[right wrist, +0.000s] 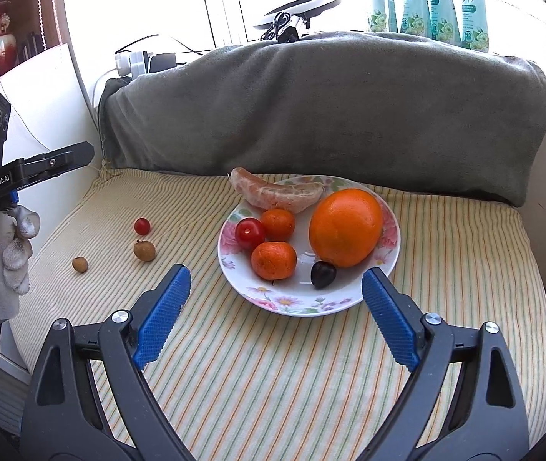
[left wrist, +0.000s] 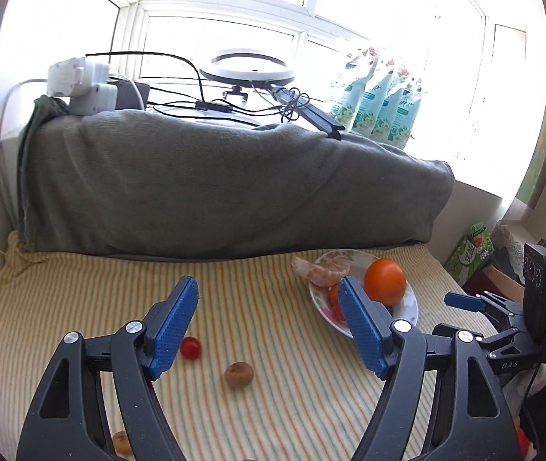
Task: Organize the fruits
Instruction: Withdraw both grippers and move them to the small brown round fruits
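Right wrist view: peeled tangerine (right wrist: 278,194) lies crosswise on plate (right wrist: 292,301).

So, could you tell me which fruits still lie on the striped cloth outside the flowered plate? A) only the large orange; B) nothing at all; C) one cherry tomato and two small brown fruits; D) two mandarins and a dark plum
C: the right wrist view shows a cherry tomato and two small brown fruits on the striped cloth, left of the flowered plate.
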{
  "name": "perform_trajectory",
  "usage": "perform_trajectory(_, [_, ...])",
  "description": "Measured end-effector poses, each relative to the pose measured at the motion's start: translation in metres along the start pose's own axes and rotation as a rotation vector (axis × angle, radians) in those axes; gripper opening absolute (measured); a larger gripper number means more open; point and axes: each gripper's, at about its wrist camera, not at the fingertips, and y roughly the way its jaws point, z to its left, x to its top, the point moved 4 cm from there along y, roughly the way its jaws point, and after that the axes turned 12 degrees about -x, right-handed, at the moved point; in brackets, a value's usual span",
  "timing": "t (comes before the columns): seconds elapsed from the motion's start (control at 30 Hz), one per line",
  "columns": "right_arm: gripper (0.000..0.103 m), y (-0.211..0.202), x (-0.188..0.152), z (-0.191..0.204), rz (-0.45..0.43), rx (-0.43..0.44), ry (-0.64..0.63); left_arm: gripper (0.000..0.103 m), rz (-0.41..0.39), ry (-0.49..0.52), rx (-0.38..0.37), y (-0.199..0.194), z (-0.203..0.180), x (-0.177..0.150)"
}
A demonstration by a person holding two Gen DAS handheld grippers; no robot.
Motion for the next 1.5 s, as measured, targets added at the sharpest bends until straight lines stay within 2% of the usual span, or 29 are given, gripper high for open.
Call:
perform_trajectory(0.4, [0.093,0.004,0.010,0.044,-0.012,0.062,-0.035,0.073,-0.017,-0.075,0.130,-0.061,0.054,-0.040])
perform_trajectory(0.47, [0.093,0.006,0.012,0.052,-0.009,0.091,-0.043,0.065,-0.009,-0.100,0.141,-0.066,0.063,-0.050])
perform_trajectory(0.73, [0.093,0.020,0.018,0.094,-0.004,0.121,-0.138,0.048,0.050,-0.169,0.157,-0.064,0.080,-0.087])
perform_trajectory(0.87, [0.084,0.031,0.018,0.117,0.013,0.143,-0.193,0.041,0.056,-0.195,0.174,-0.060,0.083,-0.100])
perform_trajectory(1.03, [0.073,0.051,0.015,0.143,0.050,0.169,-0.251,0.041,0.074,-0.217,0.191,-0.053,0.087,-0.115])
perform_trajectory(1.13, [0.069,0.062,0.012,0.157,0.067,0.179,-0.287,0.041,0.084,-0.231,0.197,-0.049,0.090,-0.121])
perform_trajectory(1.23, [0.060,0.076,0.008,0.168,0.102,0.192,-0.304,0.041,0.098,-0.231,0.213,-0.047,0.093,-0.126])
perform_trajectory(1.5, [0.051,0.105,0.001,0.185,0.157,0.190,-0.329,0.037,0.130,-0.258,0.198,-0.037,0.101,-0.135])
